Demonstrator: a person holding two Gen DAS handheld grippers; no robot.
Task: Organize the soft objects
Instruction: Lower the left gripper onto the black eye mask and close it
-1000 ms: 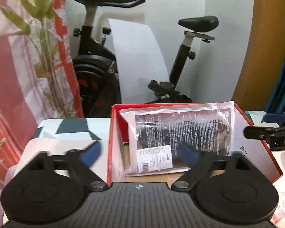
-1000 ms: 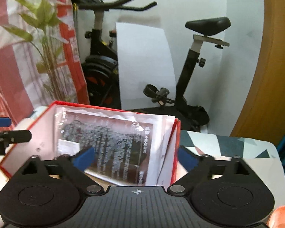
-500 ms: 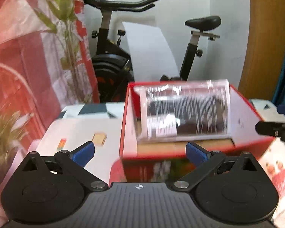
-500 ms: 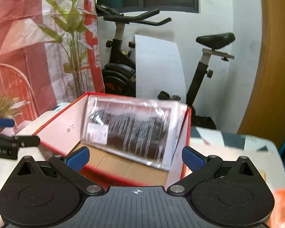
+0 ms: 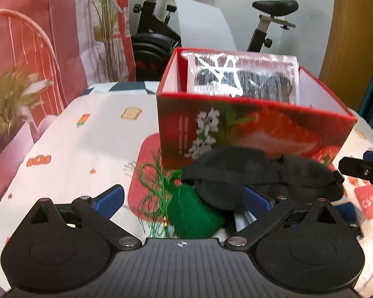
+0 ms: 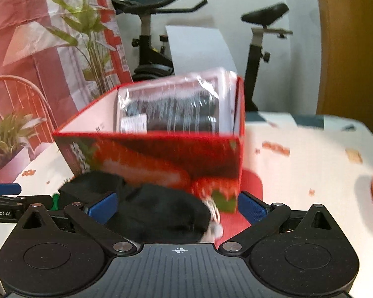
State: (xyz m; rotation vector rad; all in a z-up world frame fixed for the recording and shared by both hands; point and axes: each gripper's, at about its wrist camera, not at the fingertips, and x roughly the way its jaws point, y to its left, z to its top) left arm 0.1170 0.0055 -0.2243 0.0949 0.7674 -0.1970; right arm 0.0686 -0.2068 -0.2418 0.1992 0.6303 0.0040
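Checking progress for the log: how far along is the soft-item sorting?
Done: one plastic-wrapped dark item stands inside the red box. In hand: nothing; the left claw and right claw are both open. Left: the black eye mask and green pouch lie on the tablecloth before the box.

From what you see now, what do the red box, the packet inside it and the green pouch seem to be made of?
Red box: likely printed cardboard with plain white inner walls.
Packet: clear plastic film, glossy, showing glare and creases.
Green pouch: apparently soft matte fabric, perhaps felt, with thin shiny green cords.
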